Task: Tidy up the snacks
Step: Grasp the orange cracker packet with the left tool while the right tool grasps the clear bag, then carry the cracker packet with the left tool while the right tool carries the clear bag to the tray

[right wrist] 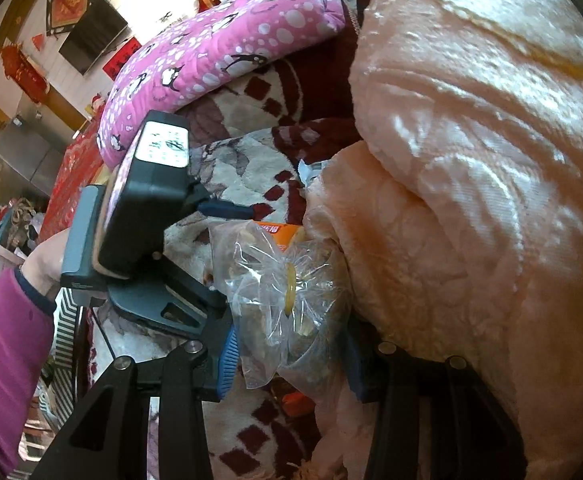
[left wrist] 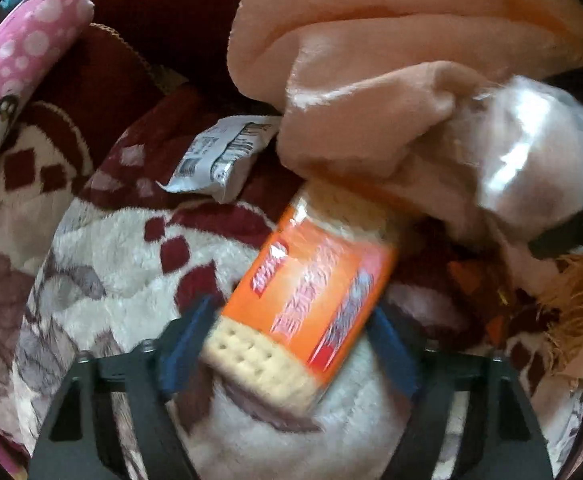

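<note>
My left gripper [left wrist: 291, 336] is shut on an orange cracker pack [left wrist: 311, 292], holding it tilted above the patterned blanket [left wrist: 103, 264]; its far end touches the peach blanket [left wrist: 371, 80]. A white snack packet [left wrist: 223, 156] lies on the patterned blanket beyond it. My right gripper [right wrist: 291, 356] is shut on a clear plastic bag of snacks [right wrist: 283, 292] tied with a yellow band. That bag also shows at the right of the left wrist view [left wrist: 539, 148]. The left gripper's body [right wrist: 147, 200] and the cracker pack [right wrist: 279, 232] show in the right wrist view.
A pink penguin quilt [right wrist: 219, 56] lies at the back left. The bulky peach blanket [right wrist: 471, 140] fills the right side. A wall television [right wrist: 91, 36] and red decorations are far off. The person's purple sleeve [right wrist: 3, 360] is at the left.
</note>
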A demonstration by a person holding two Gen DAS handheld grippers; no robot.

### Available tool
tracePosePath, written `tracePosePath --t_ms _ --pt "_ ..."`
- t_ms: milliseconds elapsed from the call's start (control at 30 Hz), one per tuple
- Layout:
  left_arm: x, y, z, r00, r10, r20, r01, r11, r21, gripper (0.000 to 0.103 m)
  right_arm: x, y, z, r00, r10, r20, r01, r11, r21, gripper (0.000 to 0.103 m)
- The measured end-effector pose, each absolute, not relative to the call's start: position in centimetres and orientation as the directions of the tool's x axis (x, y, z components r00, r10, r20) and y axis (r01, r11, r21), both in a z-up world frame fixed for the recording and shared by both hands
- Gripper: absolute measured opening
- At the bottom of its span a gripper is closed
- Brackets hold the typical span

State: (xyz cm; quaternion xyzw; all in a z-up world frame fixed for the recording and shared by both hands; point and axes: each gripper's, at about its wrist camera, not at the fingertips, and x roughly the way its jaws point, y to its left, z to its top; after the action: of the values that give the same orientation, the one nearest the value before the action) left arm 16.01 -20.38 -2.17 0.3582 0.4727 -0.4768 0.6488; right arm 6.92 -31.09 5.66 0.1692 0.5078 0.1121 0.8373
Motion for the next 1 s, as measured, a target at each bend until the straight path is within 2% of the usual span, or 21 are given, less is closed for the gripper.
tracePosePath --t_ms 33,67,233,333,567,733,1000 --pt "15.7 -19.9 -2.0 0.105 -0.278 -0.955 0.954 0.301 0.018 0.065 6.9 -31.0 5.7 0.458 0.358 -0.814 -0.021 0.920 0.392 0.047" --pt "15.4 -19.5 -1.8 0.112 -0.270 -0.956 0.949 0.315 0.022 0.059 6.9 -30.8 5.8 0.458 0.356 -0.814 -0.025 0.921 0.388 0.047" --pt "14.8 -16.2 -0.6 0.199 -0.232 -0.952 0.867 0.494 0.060 0.054 6.6 -29.7 6.4 0.458 0.352 -0.816 -0.058 0.928 0.368 0.046" --pt "14.9 -13.0 1.0 0.201 -0.251 -0.947 0.776 0.631 -0.003 0.054 6.3 -28.7 6.9 0.457 0.354 -0.816 -0.081 0.930 0.358 0.046" --pt "9.3 -6.3 7.1 0.331 -0.259 -0.907 0.599 0.801 -0.010 0.054 5.0 -24.6 8.3 0.458 0.376 -0.806 -0.163 0.926 0.339 0.046" --pt "1.6 -1.0 10.0 0.449 -0.200 -0.871 0.447 0.894 0.025 0.054 3.0 -20.7 8.0 0.431 0.422 -0.798 -0.224 0.906 0.359 0.046" --pt "-3.9 5.0 10.6 0.536 -0.062 -0.842 0.215 0.975 0.064 0.054 0.1 -13.8 8.0 0.356 0.489 -0.796 -0.351 0.860 0.371 0.046"
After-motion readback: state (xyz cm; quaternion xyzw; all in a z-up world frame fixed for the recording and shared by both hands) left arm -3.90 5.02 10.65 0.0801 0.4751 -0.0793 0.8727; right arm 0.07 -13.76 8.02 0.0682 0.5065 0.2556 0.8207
